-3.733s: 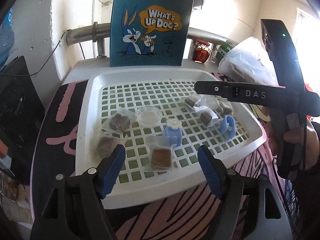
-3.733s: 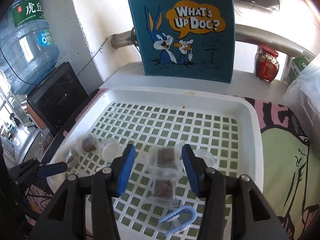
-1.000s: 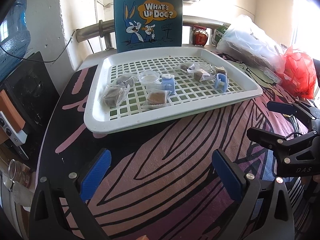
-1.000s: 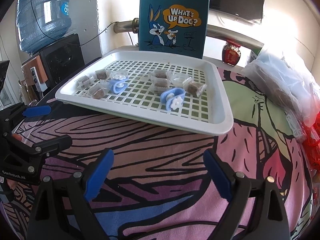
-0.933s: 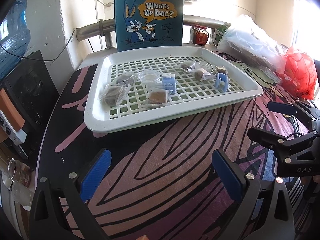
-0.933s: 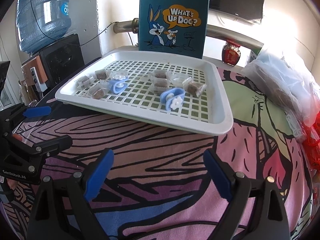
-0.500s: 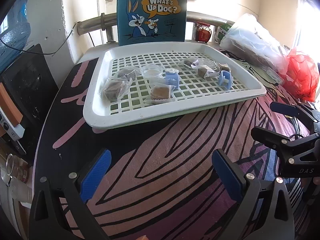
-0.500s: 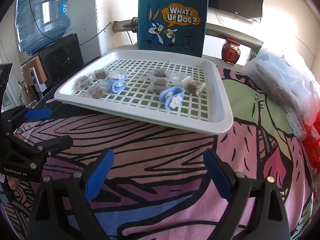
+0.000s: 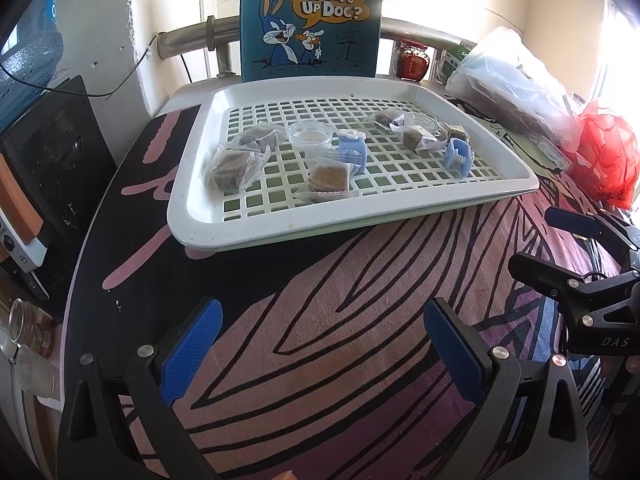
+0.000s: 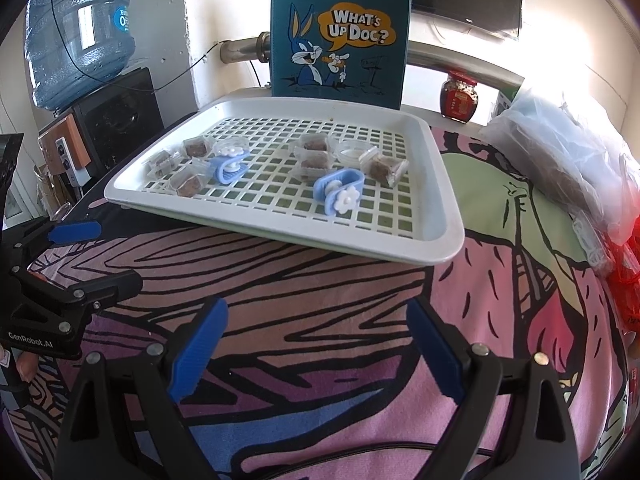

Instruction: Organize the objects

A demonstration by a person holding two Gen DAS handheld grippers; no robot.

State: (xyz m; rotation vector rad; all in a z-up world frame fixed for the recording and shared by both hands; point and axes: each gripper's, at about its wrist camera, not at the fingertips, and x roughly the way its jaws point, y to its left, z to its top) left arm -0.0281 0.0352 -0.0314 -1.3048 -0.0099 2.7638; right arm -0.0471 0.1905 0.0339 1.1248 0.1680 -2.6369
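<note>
both the left gripper (image 9: 320, 354) and right gripper (image 10: 318, 350) hover with fingers wide apart and empty over the patterned tabletop (image 10: 320, 280), short of the white tray (image 10: 448, 236) of wrapped snacks.

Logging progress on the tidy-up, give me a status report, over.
Left gripper and right gripper open, empty, over the cloth. Wrapped snacks and blue clips grouped on white tray. Nothing in the way.

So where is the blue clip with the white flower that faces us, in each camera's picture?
Left wrist: blue clip sits at the tray's right side, flower hidden.
Right wrist: same clip near the tray's front, right of middle.
Shared landmark: the cartoon rabbit bag behind the tray.
</note>
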